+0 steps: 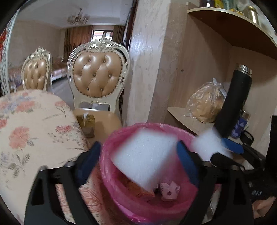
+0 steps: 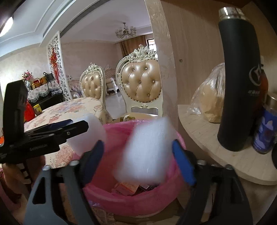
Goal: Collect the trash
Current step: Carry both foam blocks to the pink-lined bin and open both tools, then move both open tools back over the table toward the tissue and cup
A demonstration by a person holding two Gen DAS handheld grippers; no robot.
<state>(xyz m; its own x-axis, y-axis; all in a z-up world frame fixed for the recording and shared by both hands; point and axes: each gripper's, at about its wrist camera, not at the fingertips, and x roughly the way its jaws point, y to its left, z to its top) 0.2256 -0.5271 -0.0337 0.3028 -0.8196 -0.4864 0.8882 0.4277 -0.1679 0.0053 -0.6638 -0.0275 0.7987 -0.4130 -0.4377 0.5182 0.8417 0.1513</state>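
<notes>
Now both grippers, left gripper [image 1: 138, 161] and right gripper [image 2: 138, 161], tilt down over the pink-lined round bin [image 1: 121, 199], jaws spread wide, with loose white foam blocks [image 1: 143, 155] between them.

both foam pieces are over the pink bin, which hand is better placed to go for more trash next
Neither clearly: left gripper and right gripper both stand open above the pink-lined bin.

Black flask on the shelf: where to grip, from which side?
Probably the upper body of the black flask, under the steel cap, coming level from the open front of the shelf. It stands upright, a cylinder; plastic bag and blue jar crowd its lower sides.
</notes>
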